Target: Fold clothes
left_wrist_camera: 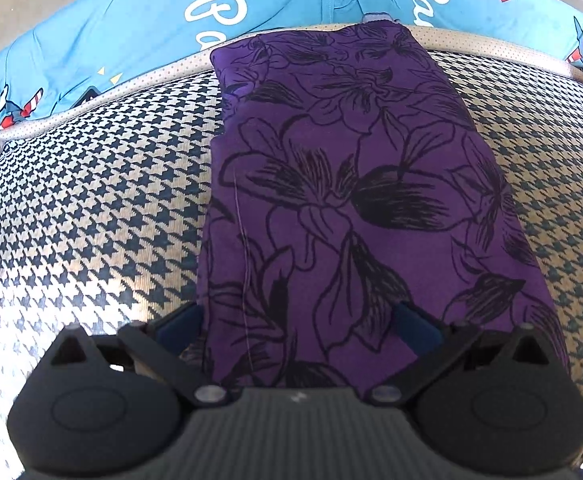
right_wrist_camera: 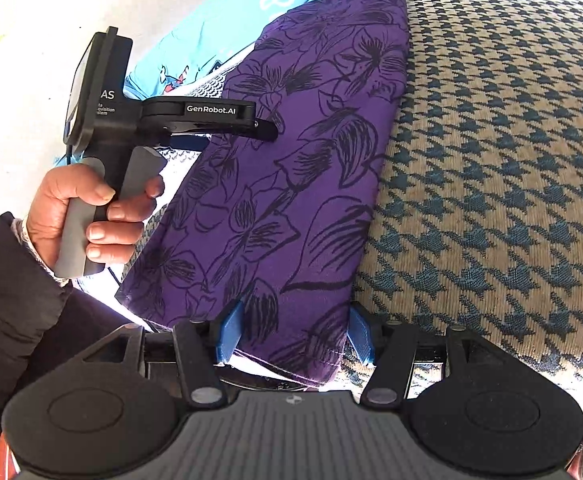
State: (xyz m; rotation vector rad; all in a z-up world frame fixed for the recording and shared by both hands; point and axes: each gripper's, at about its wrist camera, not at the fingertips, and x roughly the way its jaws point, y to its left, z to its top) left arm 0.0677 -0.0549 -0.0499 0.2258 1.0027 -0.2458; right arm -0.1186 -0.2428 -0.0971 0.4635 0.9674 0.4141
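Note:
A purple garment with black flower print (left_wrist_camera: 347,184) lies folded into a long strip on a houndstooth cushion (left_wrist_camera: 91,208). My left gripper (left_wrist_camera: 297,320) is open, its blue pads either side of the strip's near left edge. In the right wrist view the same garment (right_wrist_camera: 291,168) runs away from me; my right gripper (right_wrist_camera: 295,336) is open, straddling its near hemmed end. The left gripper (right_wrist_camera: 267,130), held by a hand, reaches over the strip's left edge there.
A light blue printed quilt (left_wrist_camera: 131,32) lies bunched along the far edge of the cushion (right_wrist_camera: 491,160). The hand (right_wrist_camera: 83,216) and dark sleeve (right_wrist_camera: 7,320) are at the left in the right wrist view.

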